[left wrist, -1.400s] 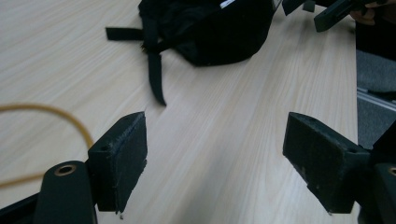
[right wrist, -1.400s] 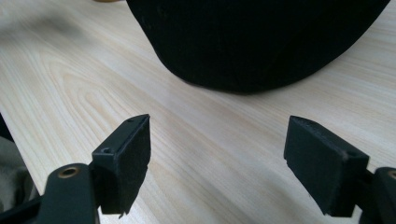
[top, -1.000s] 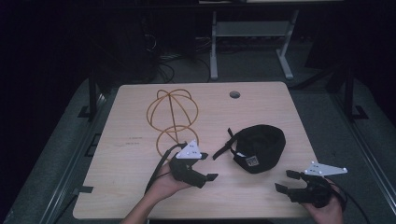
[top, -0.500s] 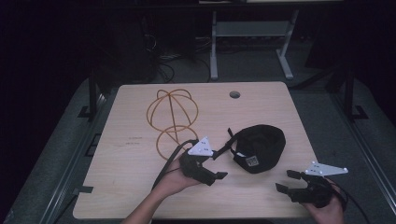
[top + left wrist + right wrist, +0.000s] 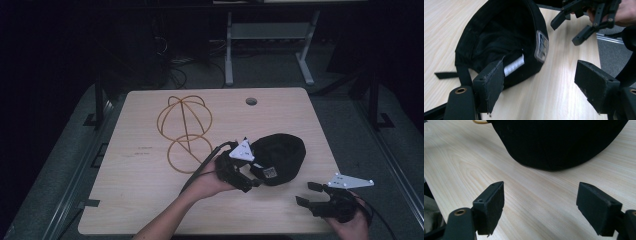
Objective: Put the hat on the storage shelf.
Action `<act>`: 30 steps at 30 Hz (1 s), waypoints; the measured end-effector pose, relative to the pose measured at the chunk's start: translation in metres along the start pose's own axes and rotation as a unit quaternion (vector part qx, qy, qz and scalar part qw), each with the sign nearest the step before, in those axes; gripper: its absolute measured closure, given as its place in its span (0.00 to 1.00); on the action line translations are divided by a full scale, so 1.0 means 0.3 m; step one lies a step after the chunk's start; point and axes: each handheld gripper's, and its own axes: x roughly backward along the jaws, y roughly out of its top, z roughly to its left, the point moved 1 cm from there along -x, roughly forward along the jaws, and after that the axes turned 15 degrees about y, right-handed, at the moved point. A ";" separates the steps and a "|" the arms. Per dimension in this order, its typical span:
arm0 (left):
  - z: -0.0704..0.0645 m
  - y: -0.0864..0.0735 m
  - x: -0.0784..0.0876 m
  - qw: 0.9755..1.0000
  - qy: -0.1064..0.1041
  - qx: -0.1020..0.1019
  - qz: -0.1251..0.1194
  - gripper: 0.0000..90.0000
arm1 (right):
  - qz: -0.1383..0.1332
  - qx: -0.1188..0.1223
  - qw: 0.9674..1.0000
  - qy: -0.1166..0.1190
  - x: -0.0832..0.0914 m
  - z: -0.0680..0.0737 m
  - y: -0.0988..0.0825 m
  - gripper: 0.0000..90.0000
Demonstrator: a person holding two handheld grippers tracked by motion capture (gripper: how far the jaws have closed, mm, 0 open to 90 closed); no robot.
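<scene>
A black cap [image 5: 281, 156] lies on the wooden table [image 5: 135, 200], right of centre. In the left gripper view its open underside [image 5: 499, 37] faces me, with a white label [image 5: 514, 66] inside and a patch [image 5: 541, 46] on the rim. My left gripper [image 5: 252, 182] is open at the cap's near left edge; one jaw sits in front of the rim, and nothing is held between the jaws [image 5: 541, 82]. My right gripper [image 5: 306, 194] is open near the table's front right, apart from the cap. In the right gripper view, bare wood lies between its jaws [image 5: 541, 202] and the cap [image 5: 559, 142] is beyond them.
An orange wire frame [image 5: 184, 127], a dome of hoops over a ring, lies flat on the table left of the cap. A round cable hole [image 5: 251, 101] is at the table's far edge. Dark floor and a metal stand [image 5: 265, 35] lie beyond.
My left gripper has moved right and slightly nearer, up to the cap's rim. The right gripper and the cap have stayed put.
</scene>
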 end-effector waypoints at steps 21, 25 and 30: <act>-0.003 0.049 -0.157 0.995 -0.040 -0.046 0.073 0.58 | -0.006 0.005 1.000 -0.001 -0.004 0.005 0.007 0.23; -0.011 0.053 -0.155 0.995 -0.057 -0.055 0.065 0.74 | -0.021 -0.015 1.000 -0.002 0.001 -0.002 0.016 0.23; -0.023 0.066 -0.145 0.994 -0.066 -0.067 0.053 0.88 | -0.046 -0.021 0.999 0.005 0.011 0.003 0.024 0.19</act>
